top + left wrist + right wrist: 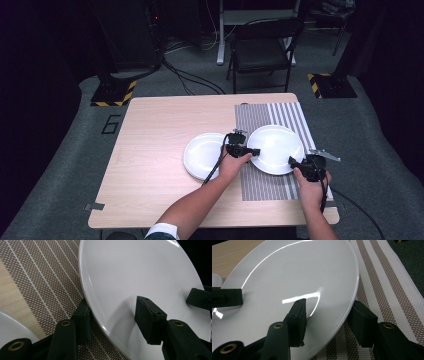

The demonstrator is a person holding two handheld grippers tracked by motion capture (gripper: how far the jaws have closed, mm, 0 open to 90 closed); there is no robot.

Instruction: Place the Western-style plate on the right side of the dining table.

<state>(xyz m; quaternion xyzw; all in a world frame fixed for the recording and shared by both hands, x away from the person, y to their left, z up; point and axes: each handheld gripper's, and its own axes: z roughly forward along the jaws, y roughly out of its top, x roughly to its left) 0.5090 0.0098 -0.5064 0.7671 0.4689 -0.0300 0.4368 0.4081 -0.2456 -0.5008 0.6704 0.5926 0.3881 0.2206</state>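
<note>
Wooden table (150, 150), striped mat (260, 187); both hand-held grippers straddle white plate (275, 147), unclamped.

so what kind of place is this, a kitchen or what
Probably a lab or recording studio, not a kitchen: a lone wooden table on grey carpet, hazard-striped stand bases on either side, loose cables on the floor, and a folding chair by a desk.

Second plate (10, 327) cut by frame edge
</note>
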